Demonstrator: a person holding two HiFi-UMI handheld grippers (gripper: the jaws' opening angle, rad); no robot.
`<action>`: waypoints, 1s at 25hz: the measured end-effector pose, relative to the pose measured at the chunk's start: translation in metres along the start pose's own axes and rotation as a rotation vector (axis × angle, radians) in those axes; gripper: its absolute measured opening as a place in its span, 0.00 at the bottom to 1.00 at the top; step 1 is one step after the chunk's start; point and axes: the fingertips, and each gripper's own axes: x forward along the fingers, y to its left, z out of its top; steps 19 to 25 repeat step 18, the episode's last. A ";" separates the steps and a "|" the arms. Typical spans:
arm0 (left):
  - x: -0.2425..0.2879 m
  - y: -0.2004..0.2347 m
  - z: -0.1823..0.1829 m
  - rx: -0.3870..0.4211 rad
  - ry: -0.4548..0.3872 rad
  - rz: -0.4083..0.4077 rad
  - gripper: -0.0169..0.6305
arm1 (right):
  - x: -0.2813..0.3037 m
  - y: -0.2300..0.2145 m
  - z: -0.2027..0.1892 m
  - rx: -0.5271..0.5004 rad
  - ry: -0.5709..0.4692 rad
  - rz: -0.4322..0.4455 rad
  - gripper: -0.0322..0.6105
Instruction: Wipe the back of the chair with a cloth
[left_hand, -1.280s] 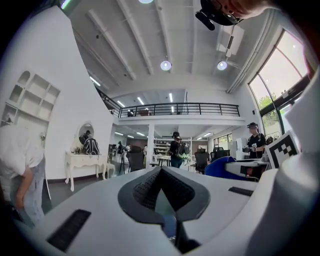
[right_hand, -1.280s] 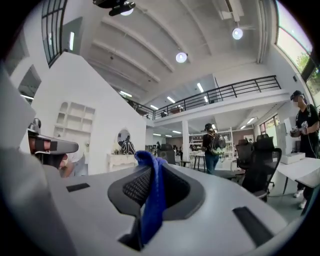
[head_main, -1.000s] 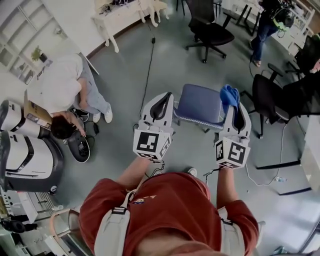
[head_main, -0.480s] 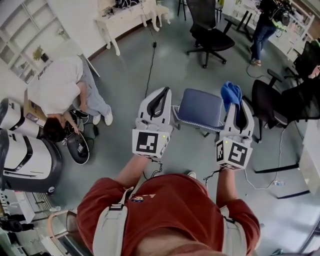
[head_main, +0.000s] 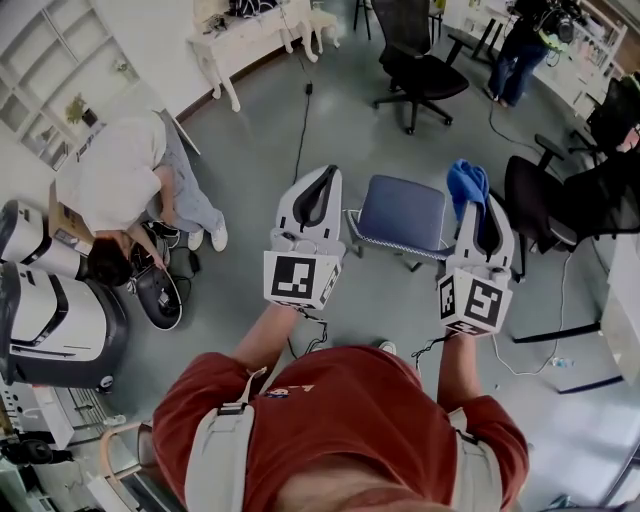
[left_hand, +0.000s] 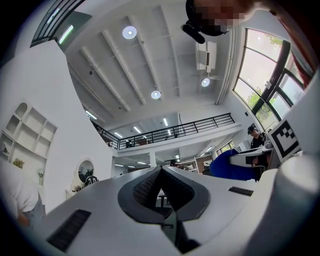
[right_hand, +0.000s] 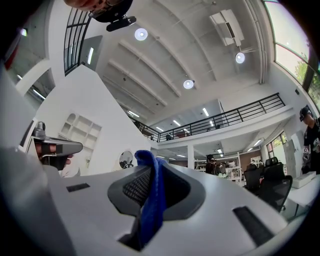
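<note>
Blue-padded, the chair (head_main: 400, 212) stands on the floor, showing between both grippers, which have only drifted slightly in the last second, the left gripper (head_main: 322, 192) pressed together empty, the right gripper (head_main: 477, 205) still pinching the blue cloth (head_main: 466, 184), so wiping hasn't begun.

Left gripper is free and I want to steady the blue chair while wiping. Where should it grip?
Probably the chair by the seat edge nearest the left gripper, coming from that side: the rim there is thin and bare. Its jaws are shut, so open first.
</note>
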 end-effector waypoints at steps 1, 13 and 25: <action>0.001 -0.001 0.000 -0.007 -0.001 -0.004 0.05 | 0.000 -0.001 -0.001 0.007 0.005 0.001 0.12; 0.000 -0.004 -0.005 -0.011 -0.007 -0.020 0.05 | -0.001 -0.004 -0.015 0.001 0.049 0.002 0.12; -0.008 -0.005 -0.005 0.003 -0.010 -0.029 0.05 | -0.011 0.001 -0.012 -0.007 0.043 -0.002 0.12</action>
